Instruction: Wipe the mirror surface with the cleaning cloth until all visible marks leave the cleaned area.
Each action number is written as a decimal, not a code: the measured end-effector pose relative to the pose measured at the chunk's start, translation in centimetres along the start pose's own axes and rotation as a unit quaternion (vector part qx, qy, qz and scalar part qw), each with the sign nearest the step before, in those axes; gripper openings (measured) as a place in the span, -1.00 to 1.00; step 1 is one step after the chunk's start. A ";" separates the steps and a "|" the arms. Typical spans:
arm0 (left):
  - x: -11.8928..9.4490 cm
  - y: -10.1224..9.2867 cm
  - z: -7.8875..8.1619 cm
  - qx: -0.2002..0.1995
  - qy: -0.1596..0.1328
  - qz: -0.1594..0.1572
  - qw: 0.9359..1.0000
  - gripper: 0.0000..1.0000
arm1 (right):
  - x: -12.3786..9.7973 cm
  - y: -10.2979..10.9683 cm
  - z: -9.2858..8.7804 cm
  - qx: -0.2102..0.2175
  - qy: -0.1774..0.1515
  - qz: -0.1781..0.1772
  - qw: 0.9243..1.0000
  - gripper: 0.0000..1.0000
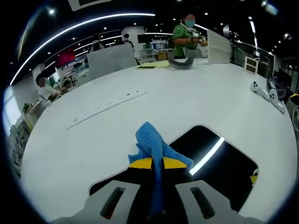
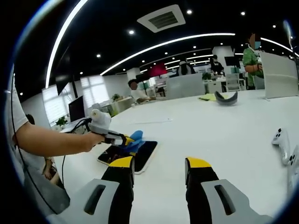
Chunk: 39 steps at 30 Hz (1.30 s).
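We see the mirror [image 1: 219, 158], a dark glossy rounded slab, lying flat on the white table [image 1: 187, 98]. The left gripper [image 1: 156, 170] is clamped on the blue cleaning cloth [image 1: 152, 142], which bunches up over the mirror's near edge. In the right gripper view a person's hand [image 2: 91, 140] holds that tool level. Our right gripper [image 2: 159, 175] hangs apart-jawed above bare table beside the mirror, with open room all around.
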<state>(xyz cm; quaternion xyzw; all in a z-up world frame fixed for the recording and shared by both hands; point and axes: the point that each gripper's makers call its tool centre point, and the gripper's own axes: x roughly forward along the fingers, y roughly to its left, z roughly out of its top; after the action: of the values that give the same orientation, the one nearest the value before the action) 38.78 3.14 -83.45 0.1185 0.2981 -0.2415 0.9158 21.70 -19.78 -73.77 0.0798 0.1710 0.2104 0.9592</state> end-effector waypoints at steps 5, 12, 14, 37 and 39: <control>-0.3 0.7 -0.4 -0.006 0.000 0.004 1.000 -0.94 | 0.0 -0.1 -0.1 0.002 0.001 -0.002 1.000 -0.18; -0.7 1.5 -0.7 -0.010 0.000 0.007 1.000 -0.94 | 0.0 -0.1 -0.2 0.002 0.002 -0.002 1.000 -0.19; -0.8 1.7 -0.8 -0.012 0.000 0.009 1.000 -0.94 | 0.0 -0.1 -0.2 0.001 0.003 -0.003 1.000 -0.19; -2.8 6.3 -2.7 -0.043 0.003 0.035 0.998 -0.94 | -0.2 -0.4 0.0 0.003 -0.001 -0.008 1.000 -0.19; -2.9 6.5 -2.7 -0.042 0.004 0.036 0.998 -0.94 | -0.1 -0.4 0.0 0.003 -0.001 -0.008 1.000 -0.19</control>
<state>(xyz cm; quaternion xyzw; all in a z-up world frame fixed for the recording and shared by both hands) 38.73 10.73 -83.38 0.0912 0.3070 -0.1954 0.9270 21.72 -20.18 -73.79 0.0820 0.1714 0.2023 0.9607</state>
